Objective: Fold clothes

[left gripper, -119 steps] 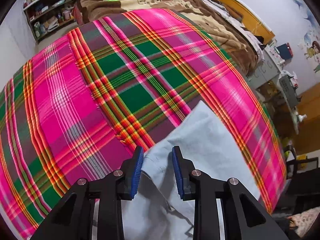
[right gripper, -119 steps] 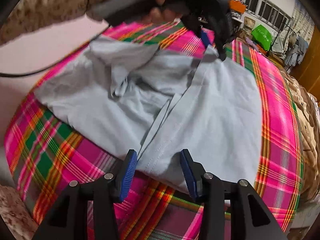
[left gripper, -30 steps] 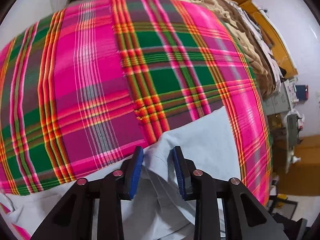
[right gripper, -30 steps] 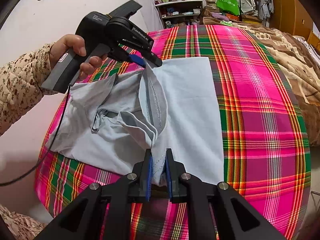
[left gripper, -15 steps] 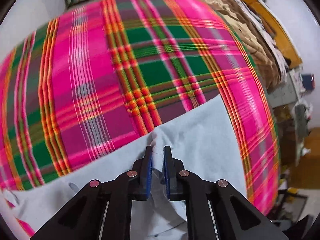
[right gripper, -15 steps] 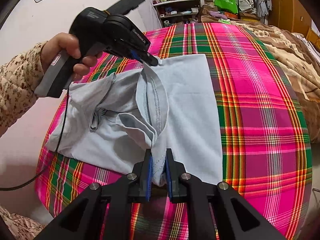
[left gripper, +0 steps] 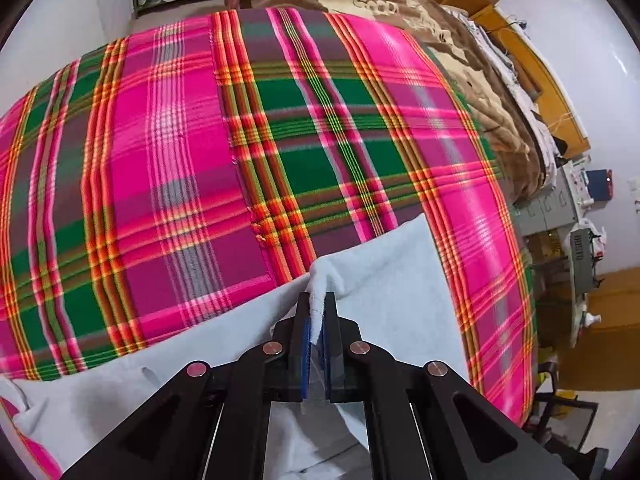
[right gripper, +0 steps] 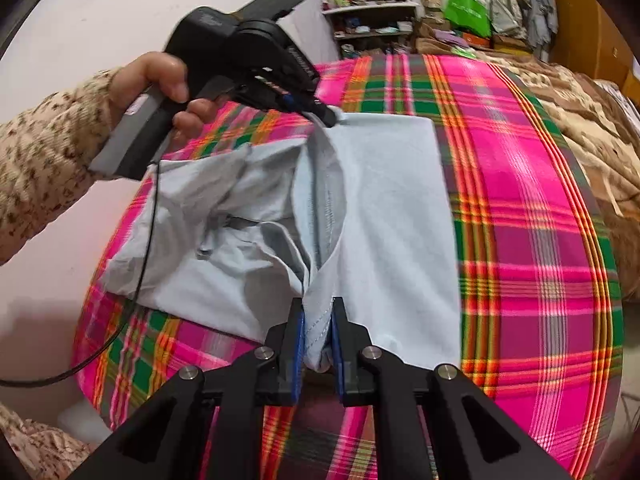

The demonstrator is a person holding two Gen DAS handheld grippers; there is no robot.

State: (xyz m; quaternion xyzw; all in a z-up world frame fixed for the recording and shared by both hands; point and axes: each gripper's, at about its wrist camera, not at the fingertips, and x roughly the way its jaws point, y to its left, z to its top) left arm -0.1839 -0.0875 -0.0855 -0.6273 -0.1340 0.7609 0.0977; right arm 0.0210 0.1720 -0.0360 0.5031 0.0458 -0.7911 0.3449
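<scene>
A pale blue garment (right gripper: 392, 216) lies on a pink, green and orange plaid blanket (right gripper: 532, 248). Its right part is flat and its left part is bunched in folds (right gripper: 224, 224). My right gripper (right gripper: 318, 316) is shut on the garment's near hemmed edge. My left gripper (left gripper: 319, 304) is shut on the far edge of the same pale blue garment (left gripper: 392, 280), with a tuft of cloth poking out between the pads. In the right wrist view the left gripper (right gripper: 326, 118) is held by a hand (right gripper: 160, 84) in a speckled sleeve, lifting that edge slightly.
The plaid blanket (left gripper: 180, 160) spreads wide beyond the garment. A brown and beige blanket (left gripper: 460, 52) lies at the far side. Cluttered shelves (right gripper: 372, 12) stand by the wall, and a cable (right gripper: 132, 300) hangs from the left gripper over the bed edge.
My left gripper closed on the far edge of the garment between one second and half a second ago and has lifted it a little. The right gripper stays shut on the near hem.
</scene>
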